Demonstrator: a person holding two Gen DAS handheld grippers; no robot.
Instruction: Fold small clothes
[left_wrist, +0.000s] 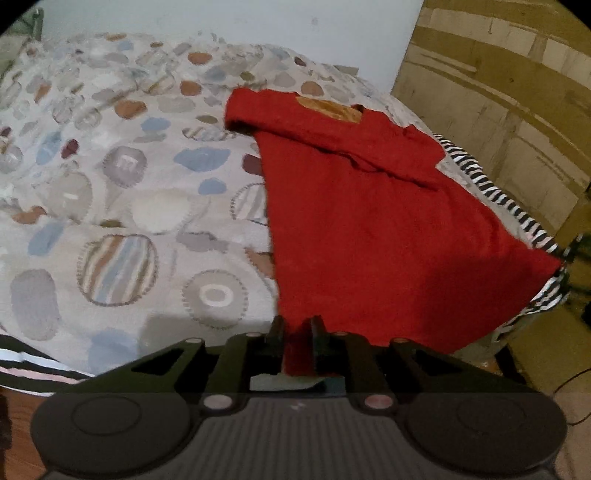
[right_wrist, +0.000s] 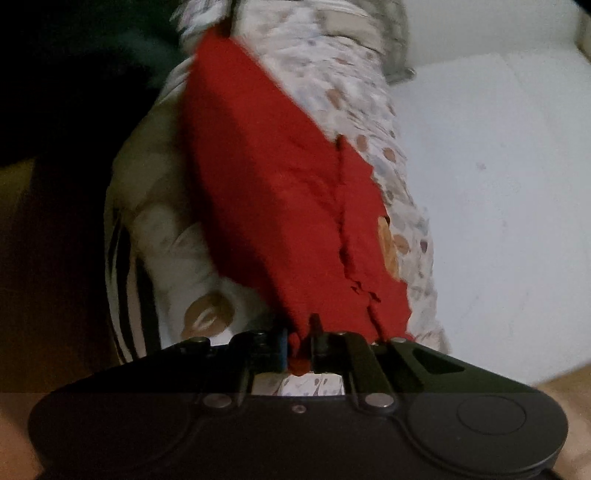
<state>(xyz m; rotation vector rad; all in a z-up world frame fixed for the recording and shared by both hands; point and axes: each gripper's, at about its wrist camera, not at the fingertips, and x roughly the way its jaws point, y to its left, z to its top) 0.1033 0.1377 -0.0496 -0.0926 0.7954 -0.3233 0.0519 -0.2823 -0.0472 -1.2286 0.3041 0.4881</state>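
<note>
A bed (left_wrist: 110, 221) covered in a pale spread printed with blue, brown and grey blotches fills most of the left wrist view, its right edge trimmed in a black-and-white striped border (left_wrist: 491, 188). Behind it stands a plain white wall (left_wrist: 221, 22), and to the right a wooden panel (left_wrist: 498, 92) of yellow-brown boards runs along the bed's side.

A small red shirt (left_wrist: 369, 221) lies spread across the right portion of the bed, reaching to its right edge and front edge, where the hem hangs over the striped border. Its upper part is doubled over near the far right corner, one sleeve pointing left, and an orange-brown patch (left_wrist: 332, 109) shows at the neckline.

The left gripper (left_wrist: 297, 332) has its fingers drawn close together, pinching a fold of the shirt's hem at the front edge of the bed. In the blurred right wrist view, the right gripper (right_wrist: 299, 332) likewise has its fingers nearly together, with a bunch of the red shirt (right_wrist: 277, 184) caught between them; the cloth stretches away from the fingers over the spread, and the orange-brown patch (right_wrist: 389, 243) sits at its right side.
</note>
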